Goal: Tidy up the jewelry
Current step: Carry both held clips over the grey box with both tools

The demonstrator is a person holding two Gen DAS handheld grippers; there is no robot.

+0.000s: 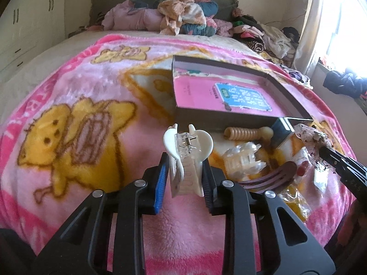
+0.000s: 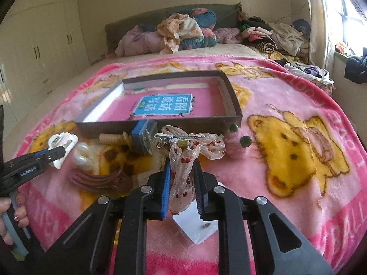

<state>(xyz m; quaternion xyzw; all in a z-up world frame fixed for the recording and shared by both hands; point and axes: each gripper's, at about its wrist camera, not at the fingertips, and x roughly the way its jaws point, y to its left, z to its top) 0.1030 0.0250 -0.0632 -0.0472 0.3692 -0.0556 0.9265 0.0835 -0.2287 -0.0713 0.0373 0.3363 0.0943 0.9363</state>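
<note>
My left gripper [image 1: 185,160] is shut on a white hair claw clip [image 1: 187,146], which stands upright between the pads over the pink blanket. In the right wrist view the same left gripper [image 2: 58,151] and white claw clip [image 2: 63,138] show at the left. My right gripper [image 2: 182,162] is shut on the tail of a sheer bow hair clip [image 2: 211,146] with red specks and a metal clasp. From the left wrist view, the right gripper [image 1: 325,151] and bow hair clip [image 1: 307,135] sit at the right. Just beyond both lies a shallow dark box [image 2: 103,128], its front wall [image 1: 206,116] also near my left fingers.
Between the grippers lie a beige spiral hair tie [image 1: 240,134], a clear claw clip [image 1: 243,158], a maroon claw clip [image 2: 101,178] and a blue packet [image 2: 142,135]. Green beads [image 2: 244,141] sit right of the bow, a white card [image 2: 197,226] under my right gripper. Clothes are piled at the headboard.
</note>
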